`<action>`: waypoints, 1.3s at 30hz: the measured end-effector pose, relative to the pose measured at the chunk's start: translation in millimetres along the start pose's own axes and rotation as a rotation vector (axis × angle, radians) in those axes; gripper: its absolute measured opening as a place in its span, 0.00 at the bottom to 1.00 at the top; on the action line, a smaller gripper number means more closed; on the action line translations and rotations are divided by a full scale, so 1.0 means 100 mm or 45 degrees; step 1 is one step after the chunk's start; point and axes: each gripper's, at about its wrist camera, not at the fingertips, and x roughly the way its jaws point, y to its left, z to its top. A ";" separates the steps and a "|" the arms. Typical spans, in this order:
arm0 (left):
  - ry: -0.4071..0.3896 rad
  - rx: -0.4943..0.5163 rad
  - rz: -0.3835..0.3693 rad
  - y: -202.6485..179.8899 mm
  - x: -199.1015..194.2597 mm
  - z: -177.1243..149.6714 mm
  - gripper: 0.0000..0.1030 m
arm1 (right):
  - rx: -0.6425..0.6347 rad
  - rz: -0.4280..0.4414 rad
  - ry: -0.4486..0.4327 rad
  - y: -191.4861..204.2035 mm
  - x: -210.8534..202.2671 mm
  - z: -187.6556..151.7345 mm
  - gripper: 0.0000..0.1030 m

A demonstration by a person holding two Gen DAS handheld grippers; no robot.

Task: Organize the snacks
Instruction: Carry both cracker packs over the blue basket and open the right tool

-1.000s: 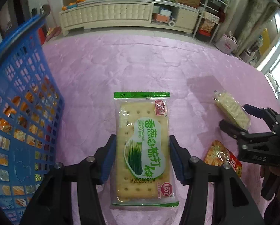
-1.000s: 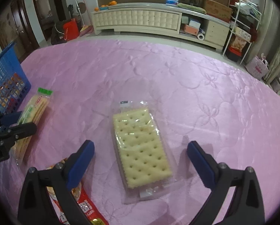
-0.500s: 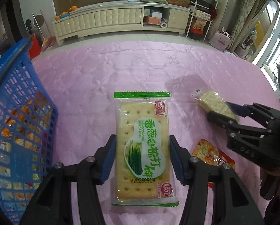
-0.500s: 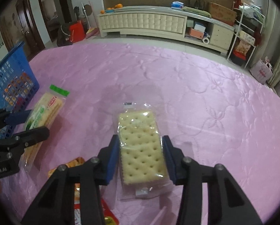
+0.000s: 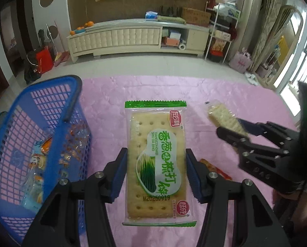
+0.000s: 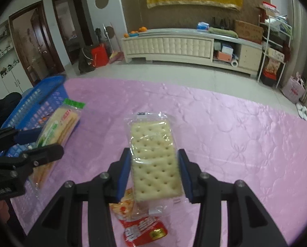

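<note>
While both packets hang clear of the pink cloth [image 5: 116, 94], the carrying step is under way; next each needs swinging over the blue basket [image 5: 40, 111] and releasing. From the left wrist, the left gripper [image 5: 156, 177] clamps the green-labelled cracker packet [image 5: 157, 160], right of the basket. From the right wrist, the right gripper [image 6: 154, 167], jaws just closed, pinches the clear cracker packet [image 6: 155, 160], farther right of the basket, above a red snack packet [image 6: 141, 228].

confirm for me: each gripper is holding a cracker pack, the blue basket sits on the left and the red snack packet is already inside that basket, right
Not quite. The red snack packet lies on the pink cloth, outside the blue basket, as the right wrist view shows. The rest holds: the left gripper grips the green-label cracker pack, the right gripper the clear cracker pack.
</note>
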 end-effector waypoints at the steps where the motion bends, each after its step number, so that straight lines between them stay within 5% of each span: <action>1: -0.020 0.002 0.005 0.02 -0.10 0.00 0.50 | -0.005 0.004 -0.003 0.02 -0.01 0.01 0.48; 18: -0.153 -0.029 0.112 0.72 -0.90 -0.09 0.50 | -0.142 0.149 -0.167 0.96 -0.56 0.37 0.48; 39: -0.156 -0.134 0.031 2.07 -1.27 -0.11 0.50 | -0.213 0.134 -0.004 2.16 -0.16 0.79 0.48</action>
